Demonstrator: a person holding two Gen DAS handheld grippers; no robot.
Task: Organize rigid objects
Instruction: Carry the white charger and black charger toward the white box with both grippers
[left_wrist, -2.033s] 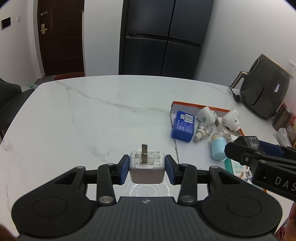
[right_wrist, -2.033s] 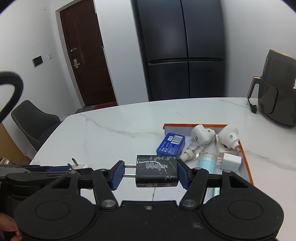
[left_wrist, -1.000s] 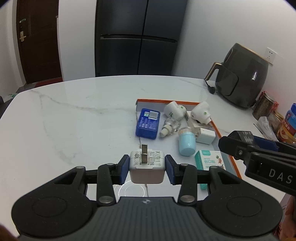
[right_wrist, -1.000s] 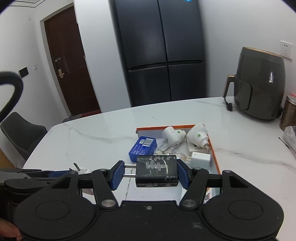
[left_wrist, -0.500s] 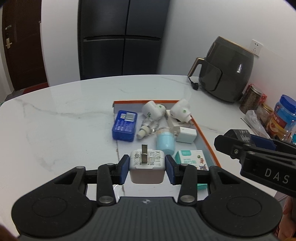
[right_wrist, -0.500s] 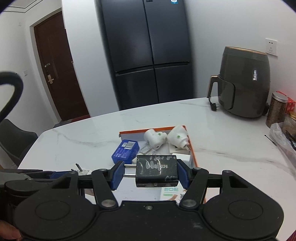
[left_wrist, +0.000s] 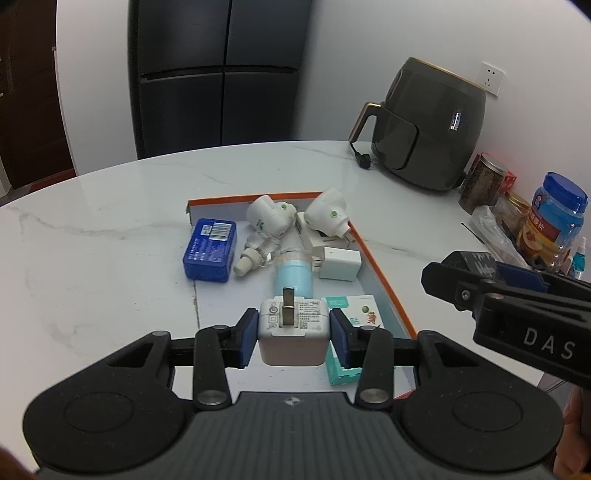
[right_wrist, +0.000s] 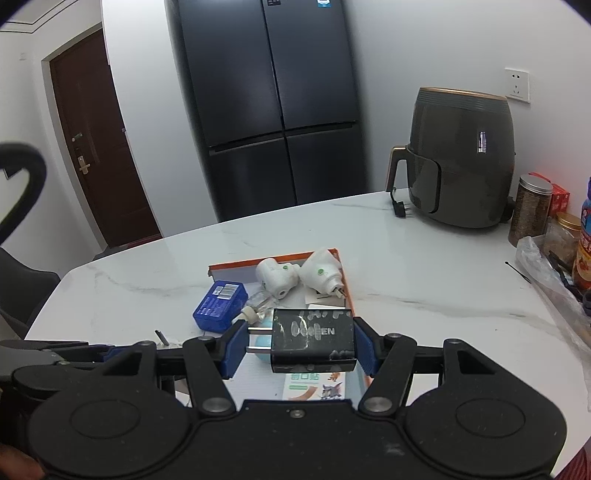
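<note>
My left gripper (left_wrist: 293, 330) is shut on a white plug charger (left_wrist: 293, 332), prongs up, held above the near end of the orange-rimmed tray (left_wrist: 384, 275). My right gripper (right_wrist: 301, 345) is shut on a black plug charger (right_wrist: 313, 341), held above the same tray (right_wrist: 275, 260); it also shows at the right of the left wrist view (left_wrist: 476, 275). In the tray lie two white plug-in devices (left_wrist: 271, 218), a small bottle (left_wrist: 255, 251), a light blue cylinder (left_wrist: 293, 275), a white charger (left_wrist: 340, 263) and a teal box (left_wrist: 356, 312). A blue box (left_wrist: 209, 249) sits at its left edge.
A dark air fryer (left_wrist: 428, 129) stands at the back right of the white marble table (left_wrist: 92, 258), its plug (left_wrist: 364, 158) lying beside it. Jars, bottles and a plastic bag (left_wrist: 532, 225) crowd the right edge. A black fridge (right_wrist: 269, 103) and a door stand behind.
Both grippers, each holding its charger, have swung right and moved over the tray. The tray now lies straight ahead and closer.
</note>
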